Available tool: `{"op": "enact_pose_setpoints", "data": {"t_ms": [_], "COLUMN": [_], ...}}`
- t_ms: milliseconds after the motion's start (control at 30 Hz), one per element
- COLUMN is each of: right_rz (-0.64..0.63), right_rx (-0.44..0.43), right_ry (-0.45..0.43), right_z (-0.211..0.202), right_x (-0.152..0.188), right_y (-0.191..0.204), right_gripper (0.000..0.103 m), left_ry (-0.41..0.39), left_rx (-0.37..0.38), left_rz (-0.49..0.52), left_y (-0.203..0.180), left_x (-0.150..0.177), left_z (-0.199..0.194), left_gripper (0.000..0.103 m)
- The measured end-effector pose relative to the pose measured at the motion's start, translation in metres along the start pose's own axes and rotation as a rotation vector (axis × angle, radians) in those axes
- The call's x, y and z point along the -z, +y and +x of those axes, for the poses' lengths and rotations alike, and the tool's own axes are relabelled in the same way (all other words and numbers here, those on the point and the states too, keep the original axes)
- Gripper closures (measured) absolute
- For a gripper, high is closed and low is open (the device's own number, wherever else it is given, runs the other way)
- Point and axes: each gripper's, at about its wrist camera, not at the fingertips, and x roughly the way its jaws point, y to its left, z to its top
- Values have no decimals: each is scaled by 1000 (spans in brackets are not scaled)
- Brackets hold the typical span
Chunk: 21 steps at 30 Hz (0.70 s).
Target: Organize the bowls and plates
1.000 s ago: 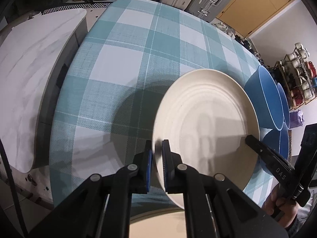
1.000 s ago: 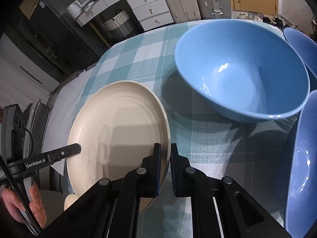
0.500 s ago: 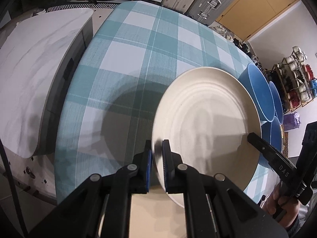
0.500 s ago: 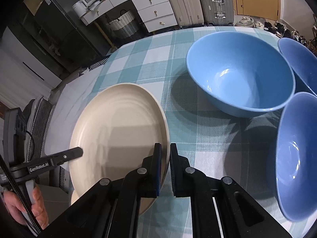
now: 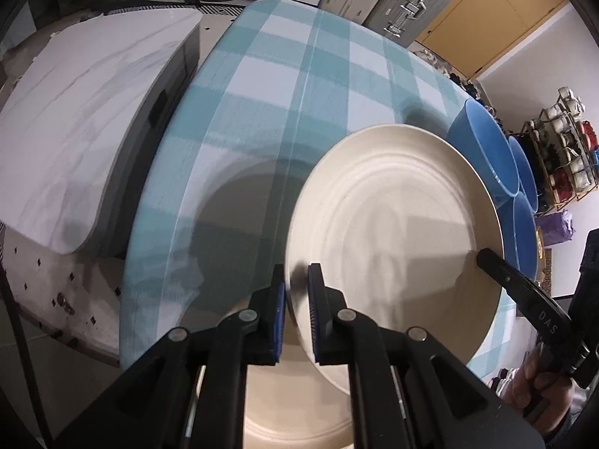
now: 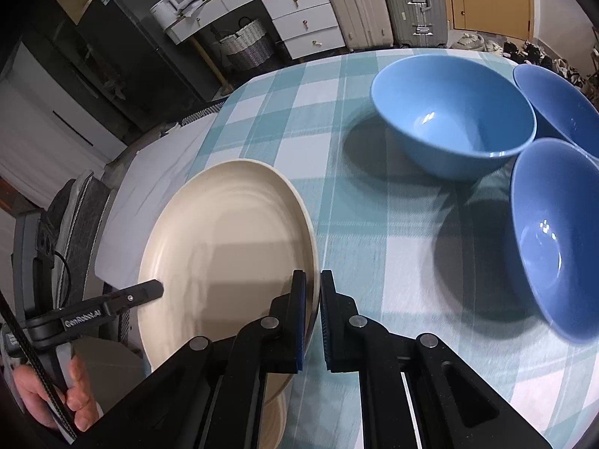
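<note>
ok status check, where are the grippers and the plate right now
Left hand-held gripper shut on cream plate rim. Right hand-held gripper shut on opposite rim. Plate held above checked tablecloth. Three blue bowls beside it, nothing blocking.

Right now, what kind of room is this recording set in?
Most likely a lived-in home dining area. A table under a teal-and-white checked tablecloth holds three blue bowls, with a white chest of drawers, hard-shell suitcases and a woven laundry basket along the far wall.
</note>
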Motion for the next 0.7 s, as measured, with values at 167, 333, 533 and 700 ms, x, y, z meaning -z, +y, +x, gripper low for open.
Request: {"op": "enact_pose_setpoints", "data": {"t_ms": [167,333,533,700], "right_rz": [-15,-20,-29,-78], "right_rx": [-1,-13,-33,-20], "right_ry": [14,34,50,22], "right_z": [-2,2,7,7], "right_x": [31,58,88,102], "right_y": [7,11,21,30], "right_gripper": [96,96,96,96], "left_ry": [-1,-1,-6,-1], "left_rx": [-42,-70,-87,-86], "left_rz": [13,13,-9,18], "left_y": [4,13,32,37], "left_x": [27,52,76,91], "left_z": [-5,-7,4,16], "left_gripper": [94,94,92,91]}}
